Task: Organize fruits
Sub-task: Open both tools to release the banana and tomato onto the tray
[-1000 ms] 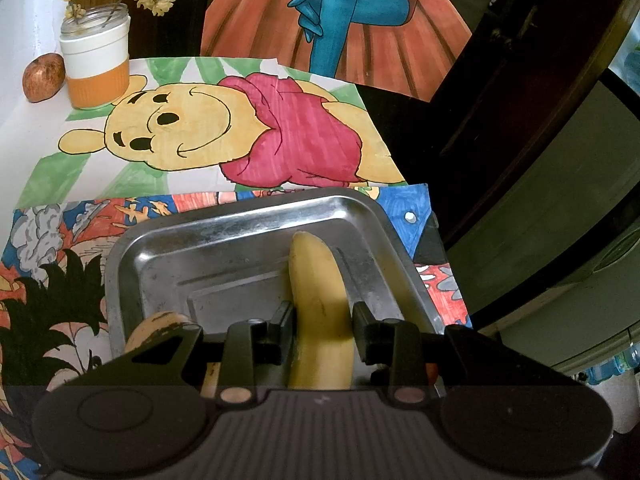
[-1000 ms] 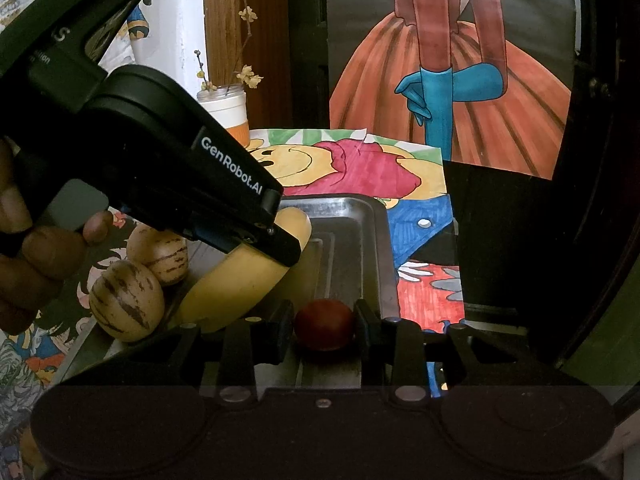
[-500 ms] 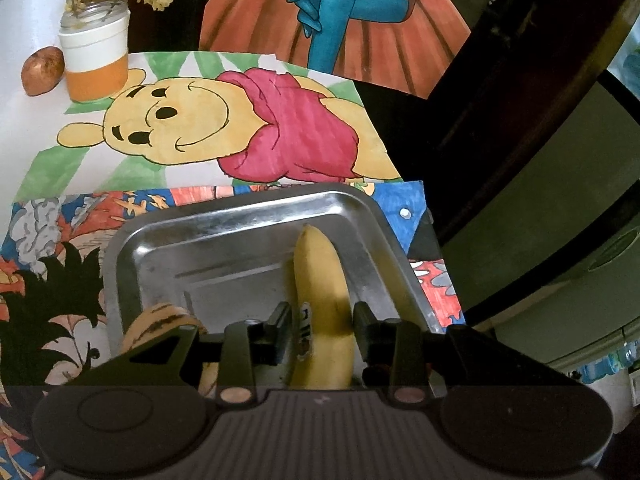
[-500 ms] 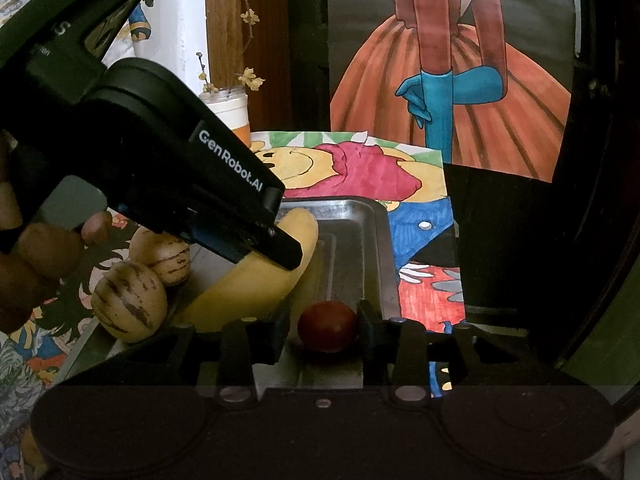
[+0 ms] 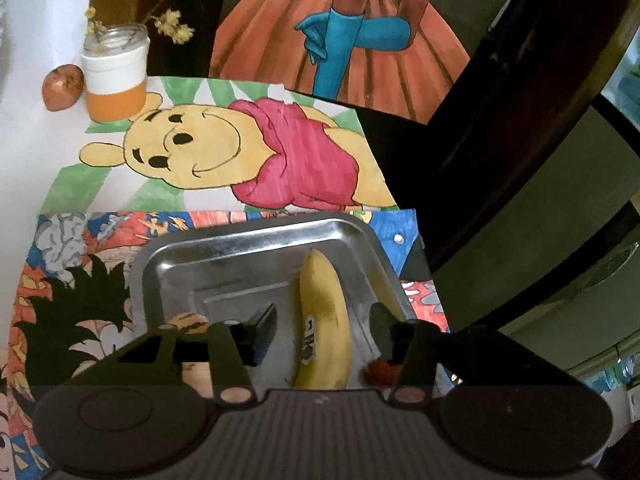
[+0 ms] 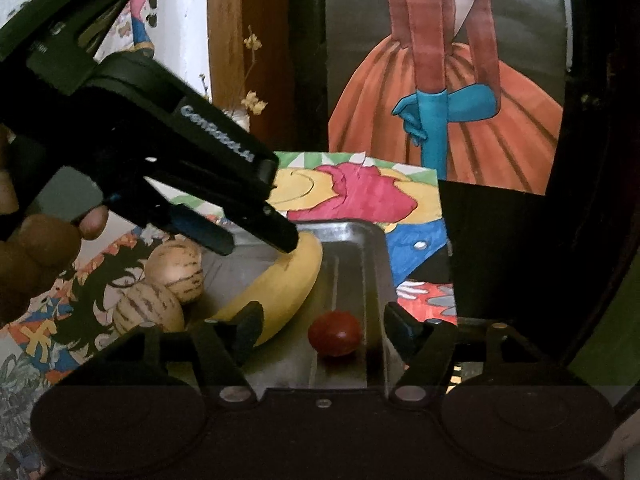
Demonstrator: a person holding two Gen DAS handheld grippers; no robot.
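A yellow banana (image 5: 325,316) lies in the steel tray (image 5: 240,240), free between the spread fingers of my open left gripper (image 5: 323,322). In the right wrist view the banana (image 6: 280,288) lies beside a small red fruit (image 6: 335,333), which rests on the tray (image 6: 360,240) between the spread fingers of my open right gripper (image 6: 323,330). Two striped tan fruits (image 6: 176,270) sit at the tray's left side. The left gripper (image 6: 256,242) hovers just above the banana's far end.
A white and orange jar with dried flowers (image 5: 115,76) and a brown fruit (image 5: 63,87) stand at the back left. Coloured drawings (image 5: 240,152) cover the table. The table's right edge drops off past the tray (image 5: 424,264).
Both grippers have opened: the left let go of the banana, the right let go of the red fruit. Both fruits now rest in the tray, and the left gripper has lifted slightly.
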